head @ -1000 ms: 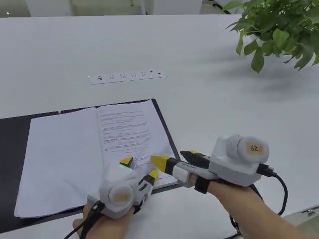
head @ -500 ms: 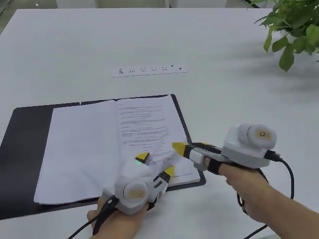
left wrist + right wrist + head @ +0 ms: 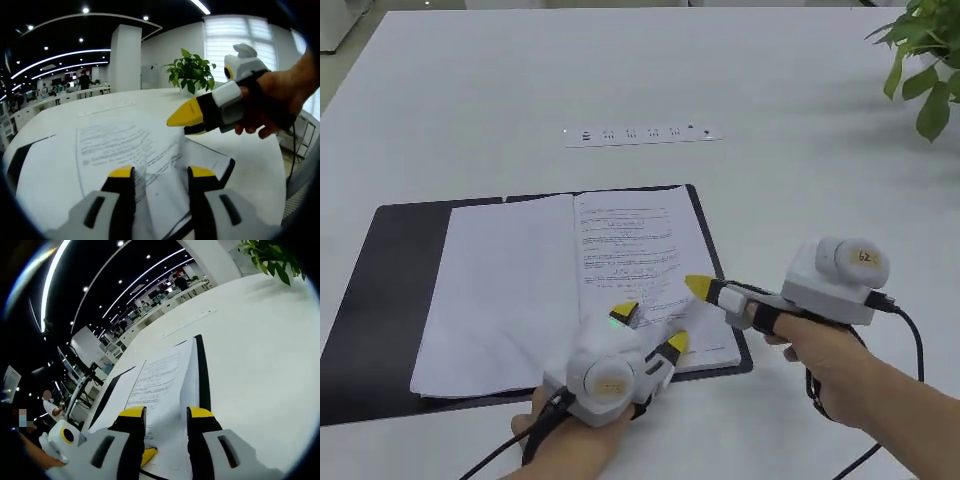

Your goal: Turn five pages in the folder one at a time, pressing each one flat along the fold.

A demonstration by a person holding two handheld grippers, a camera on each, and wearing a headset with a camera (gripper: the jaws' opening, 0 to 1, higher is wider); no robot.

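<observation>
Black folder (image 3: 380,290) is laid open on the worktop (image 3: 800,150). Jaws of left gripper (image 3: 649,329) and right gripper (image 3: 698,288) are seen slightly parted and empty, near the corner of the printed page (image 3: 630,250). Two sheets could easily get pinched together tbh.

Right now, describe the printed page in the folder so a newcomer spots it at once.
On the white table lies an open black folder. The printed page is its right-hand sheet, running to the folder's right edge. Unlike the blank white sheet beside it on the left, it carries lines of text.
</observation>
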